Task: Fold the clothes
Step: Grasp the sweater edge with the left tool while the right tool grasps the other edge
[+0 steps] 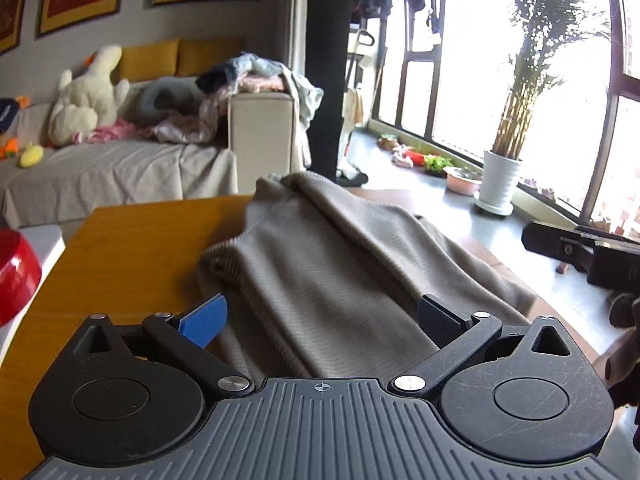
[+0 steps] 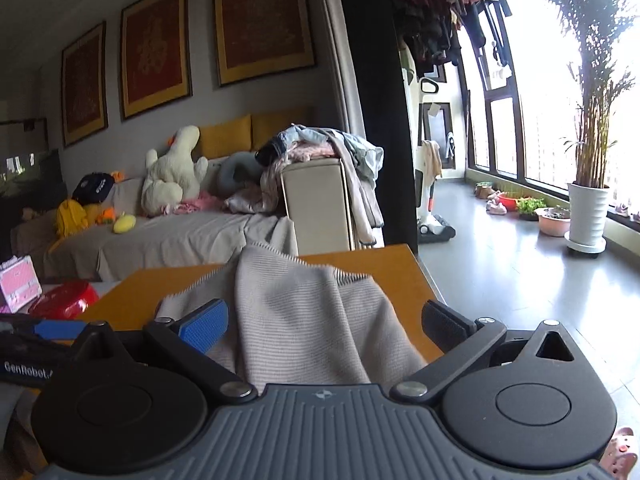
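Grey sofa [image 2: 168, 236], framed pictures [image 2: 264, 20], bright windows [image 2: 540, 120]

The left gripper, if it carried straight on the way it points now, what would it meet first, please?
Most likely the beige knit garment: it lies on the wooden table directly ahead of the open left gripper, between its fingers. How near is unclear.

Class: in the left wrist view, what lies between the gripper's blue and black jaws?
The left gripper is open, and the beige knit garment fills the gap, draped over the wooden table.
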### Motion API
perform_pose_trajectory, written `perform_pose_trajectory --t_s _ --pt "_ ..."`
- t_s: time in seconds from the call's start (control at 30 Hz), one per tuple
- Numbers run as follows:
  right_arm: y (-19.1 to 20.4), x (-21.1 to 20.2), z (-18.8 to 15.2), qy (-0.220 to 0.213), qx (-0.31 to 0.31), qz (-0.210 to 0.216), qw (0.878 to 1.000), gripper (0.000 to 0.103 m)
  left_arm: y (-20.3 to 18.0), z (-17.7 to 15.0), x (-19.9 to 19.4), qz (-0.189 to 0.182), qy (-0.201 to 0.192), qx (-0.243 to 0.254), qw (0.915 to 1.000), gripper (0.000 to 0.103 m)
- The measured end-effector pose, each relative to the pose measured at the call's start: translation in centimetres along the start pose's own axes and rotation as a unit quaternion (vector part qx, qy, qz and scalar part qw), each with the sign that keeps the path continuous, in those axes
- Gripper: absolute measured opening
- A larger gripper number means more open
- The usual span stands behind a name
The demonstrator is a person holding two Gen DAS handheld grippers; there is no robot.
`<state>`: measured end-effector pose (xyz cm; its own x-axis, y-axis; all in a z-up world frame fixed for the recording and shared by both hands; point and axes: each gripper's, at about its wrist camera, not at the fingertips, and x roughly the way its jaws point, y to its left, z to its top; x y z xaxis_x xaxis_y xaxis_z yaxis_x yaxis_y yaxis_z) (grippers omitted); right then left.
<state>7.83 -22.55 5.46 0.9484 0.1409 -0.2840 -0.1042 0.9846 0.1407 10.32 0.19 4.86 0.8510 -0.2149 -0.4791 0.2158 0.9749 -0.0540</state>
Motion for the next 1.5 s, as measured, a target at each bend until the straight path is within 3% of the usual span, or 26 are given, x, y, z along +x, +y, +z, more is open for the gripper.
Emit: perform_pose_trajectory --t_s 0.17,0.3,0.43,0.57,0.63,0.7,0.83,1.0,1.03,1.07,1.13,1.17,1.2,1.3,1.37,1.4,1.47,1.5 --pt "-1.2 8.5 0.5 -0.016 0.026 -0.016 0.999 0.103 1.3 0.6 6.7 -0.061 0.052 -0.035 0.9962 0.103" --pt "-1.6 13.6 -1.3 0.047 0.036 -0.045 0.997 0.103 2.5 -1.0 9.2 -0.06 0.084 -0.018 0.9945 0.103" --pt "-1.7 12.6 -2.3 0.073 0.08 -0.012 0.994 0.103 3.1 -2.1 8.9 -0.057 0.093 0.01 0.994 0.103" --pt "-0.7 9.8 -4.1 0.112 0.1 0.02 0.988 0.103 3.9 -3.4 5.9 -0.082 0.105 0.024 0.9908 0.103" --pt "-0.1 7.7 -5.0 0.116 0.107 0.029 0.987 0.103 4.8 -3.8 3.8 -0.127 0.118 0.002 0.9849 0.103" --pt "0.4 5.8 -5.7 0.117 0.117 0.034 0.986 0.103 6.1 -4.0 2.3 -0.179 0.134 -0.044 0.9737 0.103" --pt "0.6 4.8 -6.0 0.117 0.133 0.028 0.984 0.103 8.2 -3.9 3.3 -0.193 0.159 -0.125 0.9602 0.103" --pt "0.3 5.4 -6.3 0.142 0.139 0.036 0.979 0.103 8.0 -2.5 4.6 -0.174 0.196 -0.125 0.9569 0.103" --pt "0.3 5.4 -6.3 0.145 0.136 0.04 0.979 0.103 7.6 -2.4 4.6 -0.169 0.195 -0.113 0.9594 0.1" --pt "0.4 5.5 -6.3 0.147 0.134 0.04 0.979 0.103 7.2 -2.3 4.5 -0.155 0.187 -0.1 0.965 0.072" --pt "0.5 5.4 -6.3 0.15 0.126 0.041 0.98 0.103 5.9 -2.3 4.3 -0.119 0.171 -0.066 0.9759 0.031" --pt "0.6 5.5 -6.2 0.153 0.121 0.043 0.98 0.103 5.8 -2.3 4.1 -0.116 0.164 -0.067 0.9774 0.028" --pt "0.7 5.6 -6.0 0.158 0.114 0.044 0.98 0.103 6.3 -1.9 3.8 -0.119 0.154 -0.075 0.9779 0.018" --pt "1.5 5.2 -4.8 0.149 0.057 0.037 0.987 0.098 9.0 0.9 2.5 -0.115 0.096 -0.104 0.9833 0.013" --pt "2.9 4.7 -3.2 0.126 -0.003 0.021 0.992 0.077 12.0 3.7 1.6 -0.09 0.044 -0.127 0.9869 0.013" --pt "3.6 4.5 -2.4 0.114 -0.033 0.012 0.993 0.072 13.7 4.8 1.4 -0.075 0.027 -0.142 0.9867 0.012" --pt "4.8 4.5 -0.9 0.106 -0.05 0.022 0.993 0.056 17.1 6.3 1.8 -0.057 0.017 -0.177 0.9825 0.012" --pt "5.7 4.9 -0.4 0.108 -0.053 0.034 0.992 0.055 18.2 6.4 2.5 -0.049 0.025 -0.188 0.9806 0.012"
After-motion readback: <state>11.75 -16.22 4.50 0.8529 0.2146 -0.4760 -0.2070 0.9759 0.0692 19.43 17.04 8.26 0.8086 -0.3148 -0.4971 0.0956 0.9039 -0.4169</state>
